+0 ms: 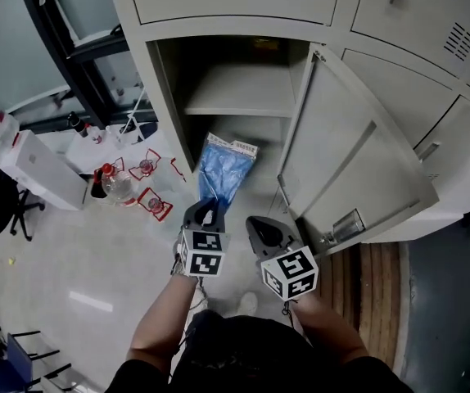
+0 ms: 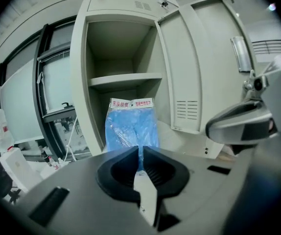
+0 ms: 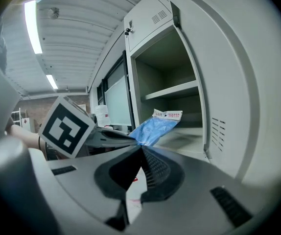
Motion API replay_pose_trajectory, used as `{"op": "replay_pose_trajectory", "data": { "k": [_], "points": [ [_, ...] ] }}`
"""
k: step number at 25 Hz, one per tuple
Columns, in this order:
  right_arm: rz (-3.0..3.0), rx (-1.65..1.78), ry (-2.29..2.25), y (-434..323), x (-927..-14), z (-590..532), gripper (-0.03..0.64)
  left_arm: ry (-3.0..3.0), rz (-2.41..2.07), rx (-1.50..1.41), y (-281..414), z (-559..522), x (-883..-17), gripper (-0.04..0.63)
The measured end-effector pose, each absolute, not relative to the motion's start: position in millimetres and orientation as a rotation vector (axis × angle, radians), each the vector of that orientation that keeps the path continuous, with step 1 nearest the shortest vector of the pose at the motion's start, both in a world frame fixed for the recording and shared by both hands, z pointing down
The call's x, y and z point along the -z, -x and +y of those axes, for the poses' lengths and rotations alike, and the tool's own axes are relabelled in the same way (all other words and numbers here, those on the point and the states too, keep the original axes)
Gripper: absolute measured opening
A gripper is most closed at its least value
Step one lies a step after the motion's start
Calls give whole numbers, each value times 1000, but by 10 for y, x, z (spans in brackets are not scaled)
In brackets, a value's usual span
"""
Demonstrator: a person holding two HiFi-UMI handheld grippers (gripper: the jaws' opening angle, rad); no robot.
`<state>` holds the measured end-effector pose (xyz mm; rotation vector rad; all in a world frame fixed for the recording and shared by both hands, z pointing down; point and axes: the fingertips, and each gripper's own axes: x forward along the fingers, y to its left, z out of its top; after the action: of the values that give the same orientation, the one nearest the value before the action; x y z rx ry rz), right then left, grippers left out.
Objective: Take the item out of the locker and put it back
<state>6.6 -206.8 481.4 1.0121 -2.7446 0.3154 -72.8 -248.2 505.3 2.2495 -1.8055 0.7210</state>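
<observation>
A blue plastic bag [image 1: 225,169] with a white printed header stretches from my left gripper [image 1: 209,206] toward the mouth of the open locker [image 1: 163,97]. The left gripper is shut on the bag's near edge; in the left gripper view the bag [image 2: 130,126] stands up from the closed jaws of the left gripper [image 2: 140,153], in front of the lower compartment. My right gripper [image 1: 259,226] hovers just right of it, shut with nothing between its jaws. In the right gripper view of the right gripper [image 3: 141,150], the bag [image 3: 156,129] shows ahead and slightly left.
The locker door [image 1: 358,162] swings open to the right, close beside my right gripper. A shelf [image 1: 239,92] divides the compartment. On the floor at left lie bottles and red-rimmed items [image 1: 128,182], a white box [image 1: 42,170] and a black chair [image 1: 2,199].
</observation>
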Motion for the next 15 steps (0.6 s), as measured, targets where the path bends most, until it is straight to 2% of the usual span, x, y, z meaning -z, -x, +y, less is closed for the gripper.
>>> {"op": "replay_pose_trajectory", "data": {
  "k": [15],
  "points": [
    [-2728, -279, -1123, 264, -4613, -1528, 2, -2292, -1767, -670, 1182, -1286, -4926, 28]
  ]
}}
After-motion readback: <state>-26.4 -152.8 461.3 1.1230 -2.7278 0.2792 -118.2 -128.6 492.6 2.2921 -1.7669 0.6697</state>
